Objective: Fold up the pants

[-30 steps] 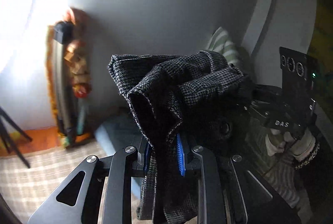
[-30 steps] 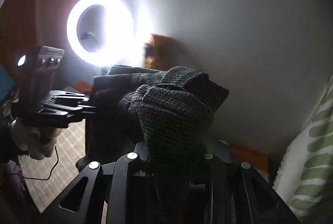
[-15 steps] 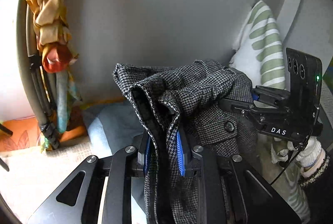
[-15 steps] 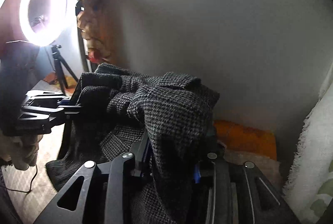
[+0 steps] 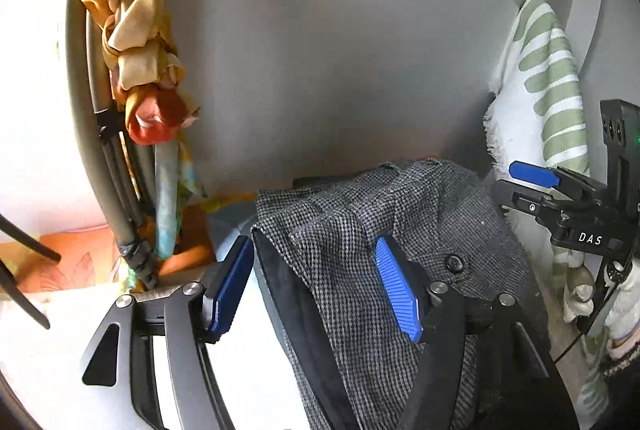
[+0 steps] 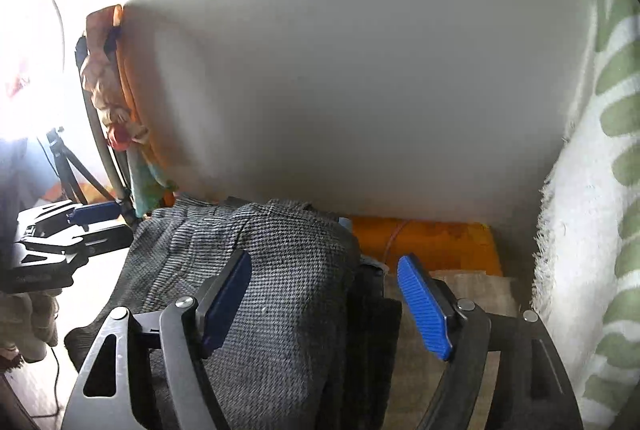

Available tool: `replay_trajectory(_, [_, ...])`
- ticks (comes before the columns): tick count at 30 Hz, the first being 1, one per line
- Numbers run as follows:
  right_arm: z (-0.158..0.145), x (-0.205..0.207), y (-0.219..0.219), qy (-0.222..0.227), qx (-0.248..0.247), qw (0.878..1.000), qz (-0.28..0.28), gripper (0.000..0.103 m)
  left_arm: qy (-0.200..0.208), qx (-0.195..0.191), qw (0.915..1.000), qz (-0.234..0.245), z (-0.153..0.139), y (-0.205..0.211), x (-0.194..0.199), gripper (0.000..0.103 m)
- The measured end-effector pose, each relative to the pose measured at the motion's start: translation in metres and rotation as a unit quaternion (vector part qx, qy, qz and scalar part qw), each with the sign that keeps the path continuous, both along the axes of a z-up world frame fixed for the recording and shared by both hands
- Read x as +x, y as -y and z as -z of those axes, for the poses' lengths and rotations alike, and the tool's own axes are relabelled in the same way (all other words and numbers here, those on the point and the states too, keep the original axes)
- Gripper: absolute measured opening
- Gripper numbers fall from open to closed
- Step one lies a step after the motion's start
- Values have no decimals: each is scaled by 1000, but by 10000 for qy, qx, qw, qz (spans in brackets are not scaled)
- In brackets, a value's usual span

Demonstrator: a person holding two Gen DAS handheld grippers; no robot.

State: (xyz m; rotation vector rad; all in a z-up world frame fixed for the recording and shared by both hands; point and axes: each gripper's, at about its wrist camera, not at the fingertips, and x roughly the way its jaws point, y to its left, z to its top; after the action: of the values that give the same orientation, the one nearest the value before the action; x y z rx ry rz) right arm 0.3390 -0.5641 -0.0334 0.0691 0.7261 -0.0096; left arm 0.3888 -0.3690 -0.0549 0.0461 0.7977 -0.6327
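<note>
Two grippers: both in view, both with blue pads spread wide and clamping nothing.
Left gripper (image 5: 316, 290): released; jaws stand apart, the pants' edge lies in the gap between them without being pinched. Its right pad (image 5: 398, 294) rests over the cloth; its left pad (image 5: 228, 290) is clear of it, over a pale surface.
Right gripper (image 6: 326, 306): released; jaws wide, the folded bulk of the pants rises between them, nearer the left pad (image 6: 224, 304). The right pad (image 6: 424, 306) stands apart from the cloth.
Pants (image 5: 360, 250): dark houndstooth weave, heaped low in a bunched pile at the foot of the wall (image 5: 340, 50), held by neither gripper. A black lining shows along one edge, and a dark button (image 5: 454, 262) sits on the upper face.
Left view, far right: the right gripper's body, marked DAS, with a gloved hand (image 5: 580, 282) under it.
Right view, far left: the left gripper's body and blue pad, just beside the pants' far edge.
Towel (image 6: 592, 190): white with green stripes, upright to the right of the pants.
Tripod (image 5: 120, 190): dark legs leaning at the left, with orange and yellow cloth (image 5: 136, 30) knotted on it.
Orange thing (image 6: 424, 242): behind the pants, against the wall; I cannot tell what it is.
</note>
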Motion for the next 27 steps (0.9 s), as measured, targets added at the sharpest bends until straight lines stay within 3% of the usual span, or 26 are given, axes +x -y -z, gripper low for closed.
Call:
replay_trajectory(10, [-14, -37, -15, 154, 112, 9996, 194, 91, 61, -30, 10000, 48, -26, -23, -33, 72])
replay_trajectory(17, [-34, -70, -49, 307, 142, 9992, 210, 103, 274, 46, 9995, 143, -49, -44, -73, 77])
replay_trajectory(27, [-58, -123, -99, 479, 227, 9985, 98, 103, 582, 11, 9981, 179, -81, -78, -134, 78])
